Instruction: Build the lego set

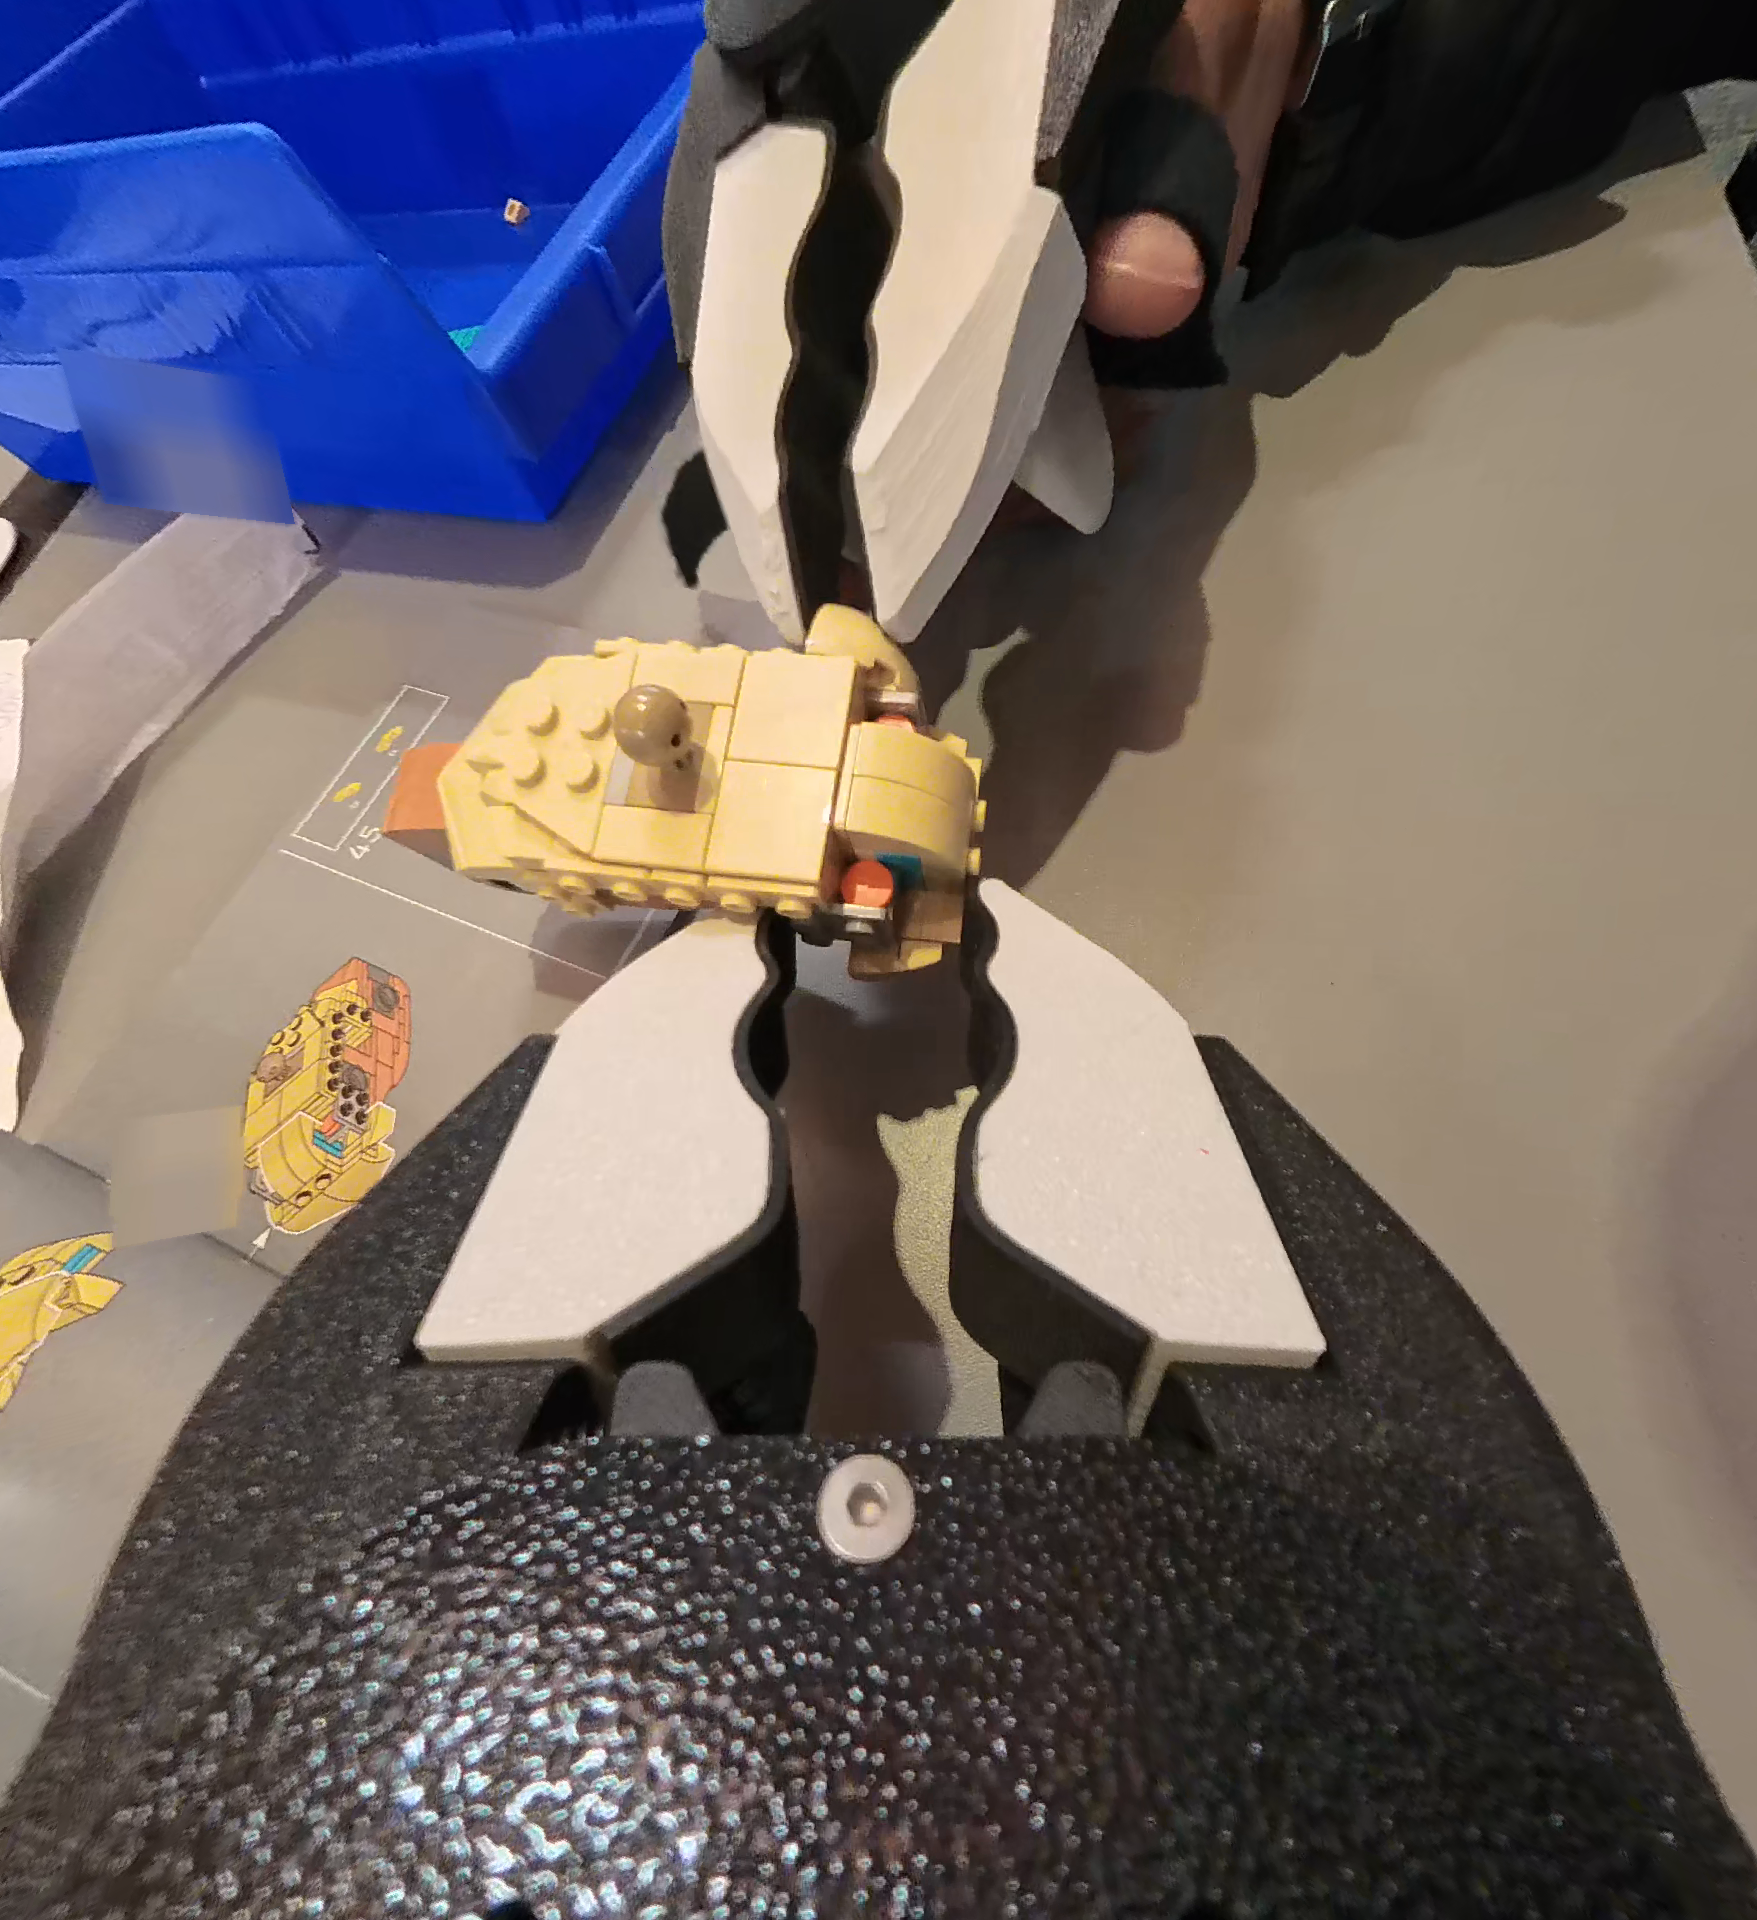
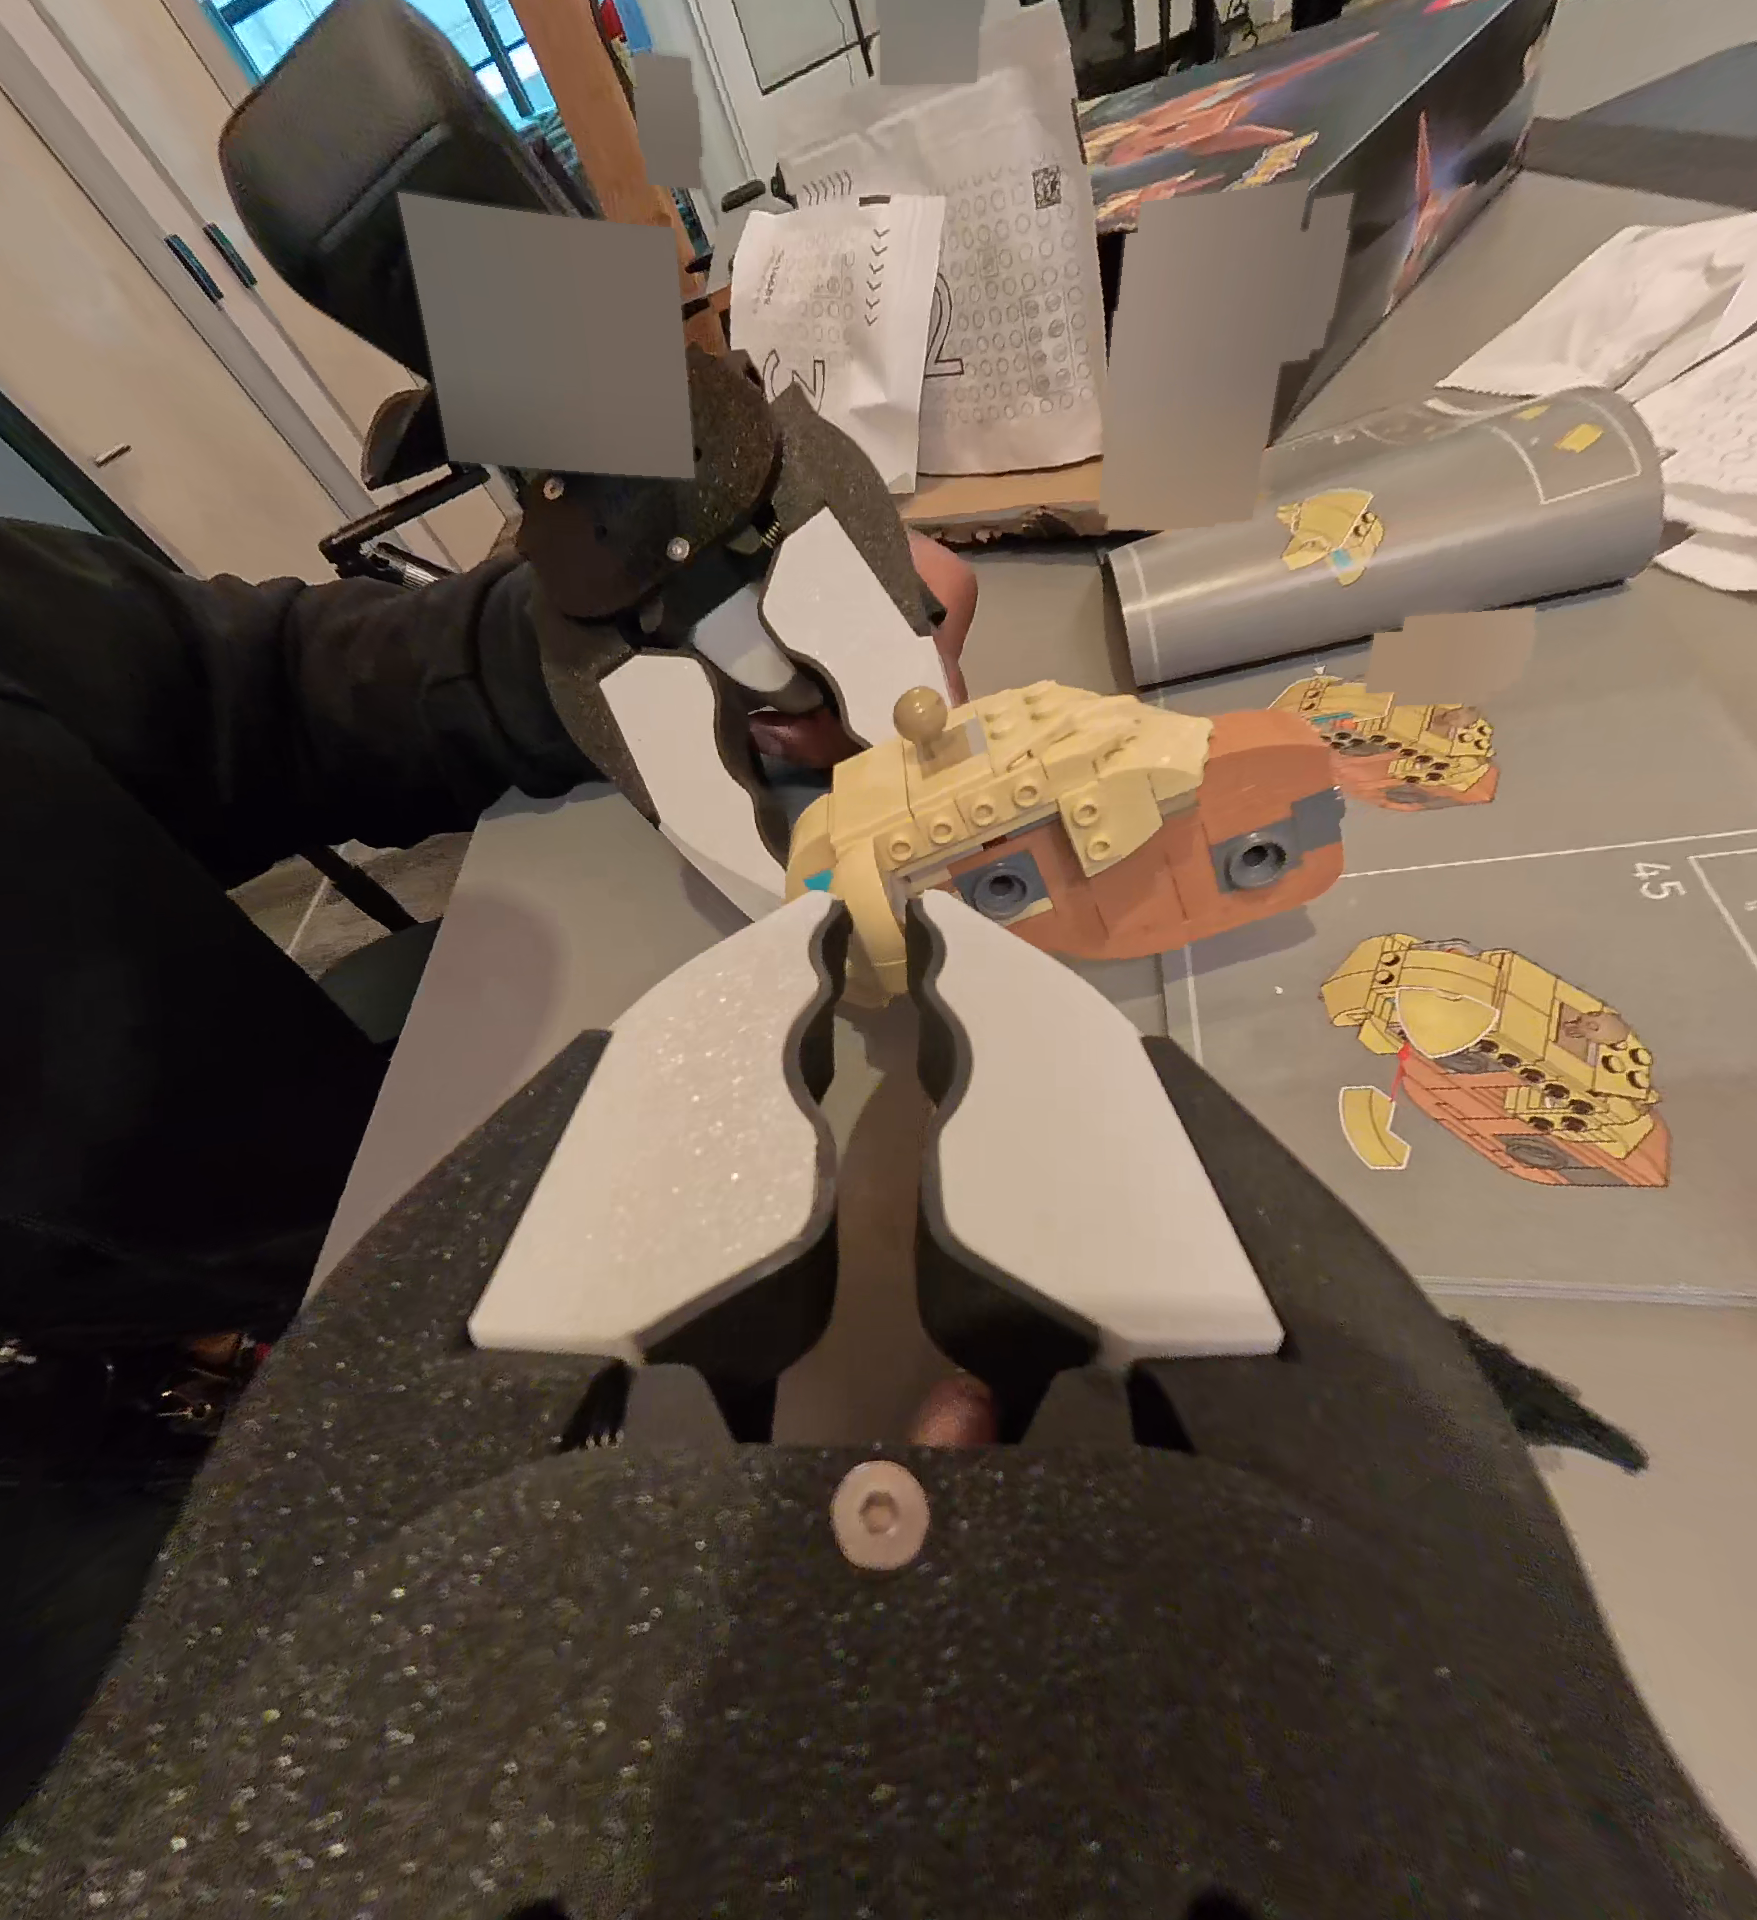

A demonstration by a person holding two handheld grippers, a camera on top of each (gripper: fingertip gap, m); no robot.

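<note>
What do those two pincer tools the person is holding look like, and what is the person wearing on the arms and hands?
Each gripper, left and right, has two broad pale-grey fingers with wavy black inner edges. They sit in a rough, speckled black body with a silver screw in the middle. The person wears a black sleeve and black fingerless gloves.
</note>
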